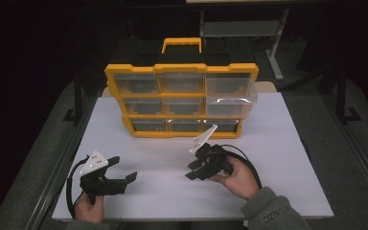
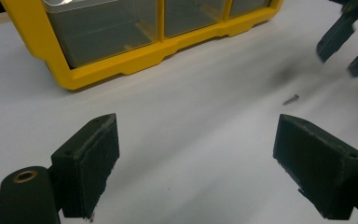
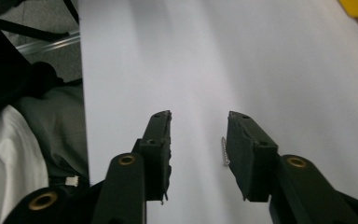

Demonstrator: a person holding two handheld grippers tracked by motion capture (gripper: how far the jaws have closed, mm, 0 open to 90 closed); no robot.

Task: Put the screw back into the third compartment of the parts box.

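Note:
A small metal screw (image 2: 291, 99) lies on the white table (image 1: 278, 158) in front of a yellow organiser (image 1: 182, 100) with clear drawers. My right gripper (image 1: 191, 171) hangs low over the table with its jaws partly apart. In the right gripper view the screw (image 3: 223, 151) lies between the jaws of the right gripper (image 3: 198, 121), close beside one jaw's inner face, and no pad presses on it. My left gripper (image 1: 123, 167) rests at the front left, its jaws wide open and bare. In the left gripper view the left gripper (image 2: 198, 135) faces the screw and the right gripper (image 2: 338, 60).
One upper right drawer (image 1: 232, 98) of the organiser is pulled out. The organiser's front (image 2: 121, 60) stands close ahead of the left gripper. The table's near edge and the person's clothing (image 3: 14, 154) lie behind the right gripper. Dark floor surrounds the table.

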